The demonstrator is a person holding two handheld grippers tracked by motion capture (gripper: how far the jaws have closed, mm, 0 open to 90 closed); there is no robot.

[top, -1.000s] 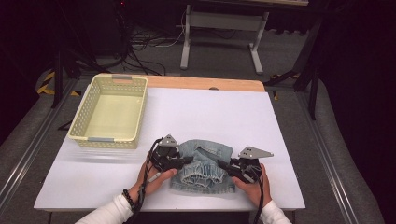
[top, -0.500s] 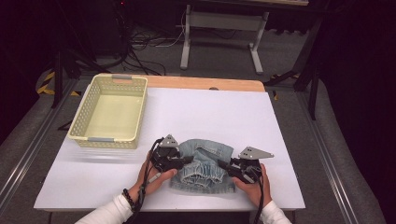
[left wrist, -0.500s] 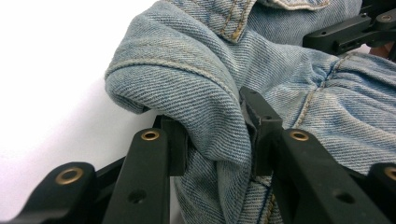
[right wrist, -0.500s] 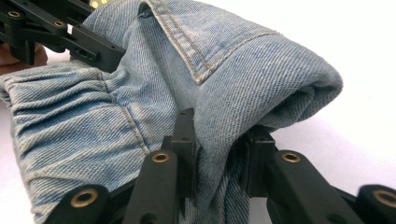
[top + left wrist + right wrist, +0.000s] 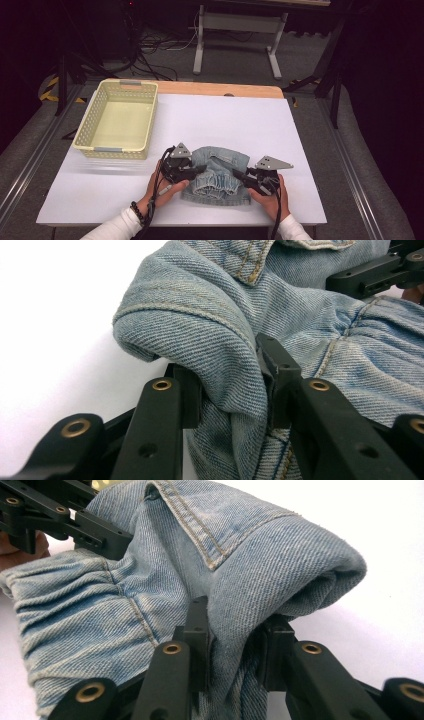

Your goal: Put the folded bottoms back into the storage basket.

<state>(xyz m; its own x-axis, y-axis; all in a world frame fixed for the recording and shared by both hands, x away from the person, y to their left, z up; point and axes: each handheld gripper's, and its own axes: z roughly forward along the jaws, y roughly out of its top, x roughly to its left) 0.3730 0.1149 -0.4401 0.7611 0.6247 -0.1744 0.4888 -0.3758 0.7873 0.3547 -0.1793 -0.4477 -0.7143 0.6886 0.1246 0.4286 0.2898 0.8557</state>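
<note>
Denim garment (image 5: 218, 173) bunched — folds hide both tongs' pads; its type unclear.

The basket (image 5: 117, 121) sits on the counter (image 5: 250, 120) at its far left. The denim garment (image 5: 217, 172) lies near the front edge, between the left gripper (image 5: 192, 171) and right gripper (image 5: 245, 178).

Both grippers' jaws clamped, forearms low
</note>
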